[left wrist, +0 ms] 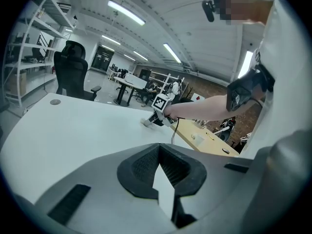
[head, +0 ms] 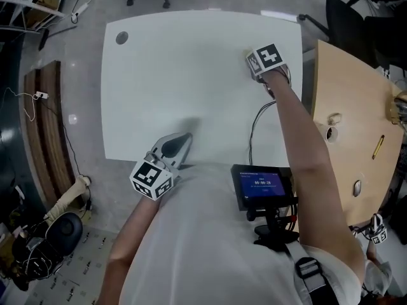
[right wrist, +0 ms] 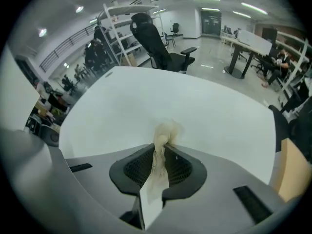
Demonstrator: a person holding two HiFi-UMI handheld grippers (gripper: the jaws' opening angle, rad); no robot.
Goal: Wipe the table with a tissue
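The right tongs (right wrist: 163, 147) pinch a crumpled tissue (right wrist: 165, 130), its tuft poking just beyond their tips at the tabletop (right wrist: 204, 106). Soft, light and easily torn, it looks best held by its bunched middle. The left tongs (left wrist: 159, 152) are pressed together, empty.

Open-plan office-lab: black swivel chair (left wrist: 73, 72), metal shelving (left wrist: 24, 62), rows of desks (left wrist: 130, 82), ceiling strip lights (left wrist: 126, 12), wide white worktop (head: 191, 68).
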